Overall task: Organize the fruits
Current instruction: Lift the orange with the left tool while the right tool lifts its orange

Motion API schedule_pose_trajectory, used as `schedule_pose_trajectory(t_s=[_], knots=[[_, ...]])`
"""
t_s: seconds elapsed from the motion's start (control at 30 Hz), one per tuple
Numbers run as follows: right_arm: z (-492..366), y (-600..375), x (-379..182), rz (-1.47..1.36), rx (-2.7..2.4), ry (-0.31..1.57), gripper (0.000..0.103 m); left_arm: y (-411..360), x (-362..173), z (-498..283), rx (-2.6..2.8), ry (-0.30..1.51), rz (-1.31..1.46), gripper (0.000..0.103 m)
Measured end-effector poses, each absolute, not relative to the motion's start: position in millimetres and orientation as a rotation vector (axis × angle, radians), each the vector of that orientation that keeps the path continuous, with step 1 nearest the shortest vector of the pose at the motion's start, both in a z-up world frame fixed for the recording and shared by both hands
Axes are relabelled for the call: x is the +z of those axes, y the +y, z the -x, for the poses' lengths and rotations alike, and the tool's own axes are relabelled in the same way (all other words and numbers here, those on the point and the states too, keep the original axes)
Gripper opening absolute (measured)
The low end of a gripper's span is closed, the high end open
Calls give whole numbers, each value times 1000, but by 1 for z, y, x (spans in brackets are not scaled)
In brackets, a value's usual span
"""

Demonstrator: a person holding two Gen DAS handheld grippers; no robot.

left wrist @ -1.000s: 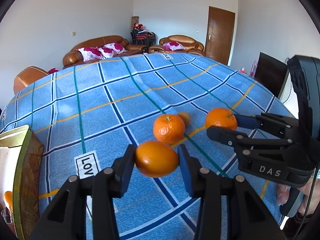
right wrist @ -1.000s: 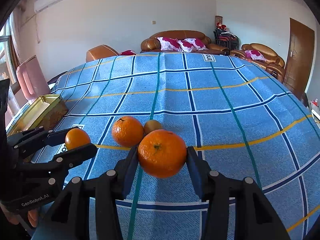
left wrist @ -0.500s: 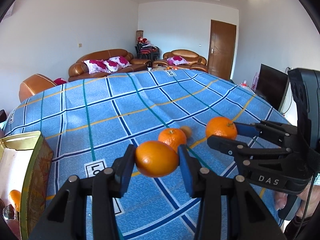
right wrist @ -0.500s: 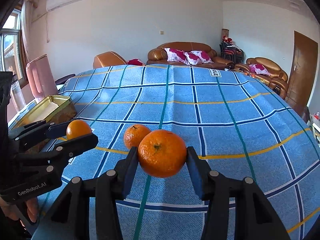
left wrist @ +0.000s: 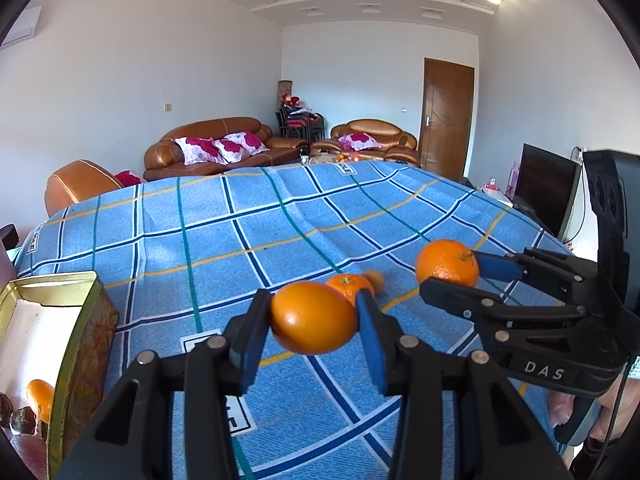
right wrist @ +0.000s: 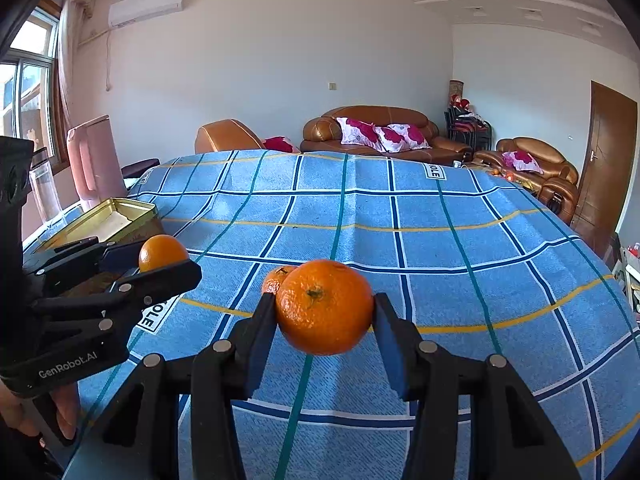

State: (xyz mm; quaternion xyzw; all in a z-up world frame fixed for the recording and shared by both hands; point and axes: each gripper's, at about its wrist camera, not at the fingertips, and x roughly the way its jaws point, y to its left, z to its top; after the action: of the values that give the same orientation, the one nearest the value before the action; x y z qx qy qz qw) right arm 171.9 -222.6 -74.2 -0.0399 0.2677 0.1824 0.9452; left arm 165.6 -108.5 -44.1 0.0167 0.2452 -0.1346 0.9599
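1. Left wrist view, lower centre: our left gripper [left wrist: 314,318] pinches a smooth, glossy orange [left wrist: 314,322] between its fingers, above the table [left wrist: 224,236].
2. Right wrist view, centre: our right gripper [right wrist: 325,308] pinches a dimpled mandarin [right wrist: 325,306] with a green stem scar.
3. A third fruit [left wrist: 349,285] lies on the table just behind.

"DAS" in white letters on the right gripper [left wrist: 448,276]; "GenRobot.AI" on the left gripper [right wrist: 164,266]; "OLE" on white patches of the blue checked tablecloth [right wrist: 436,216].
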Motion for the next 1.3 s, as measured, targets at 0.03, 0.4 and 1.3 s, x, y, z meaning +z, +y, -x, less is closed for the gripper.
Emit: schedule_pose_trajectory(t_s=[0.03, 0.4, 1.3], knots=[[-171, -222, -74, 83, 374, 538, 50, -108, -43, -165, -270, 490, -32, 45], [-162, -226, -69, 84, 374, 488, 50, -105, -39, -154, -261, 433, -28, 45], [-146, -225, -62, 108, 388, 394, 50, -99, -32, -135, -222, 327, -23, 45]])
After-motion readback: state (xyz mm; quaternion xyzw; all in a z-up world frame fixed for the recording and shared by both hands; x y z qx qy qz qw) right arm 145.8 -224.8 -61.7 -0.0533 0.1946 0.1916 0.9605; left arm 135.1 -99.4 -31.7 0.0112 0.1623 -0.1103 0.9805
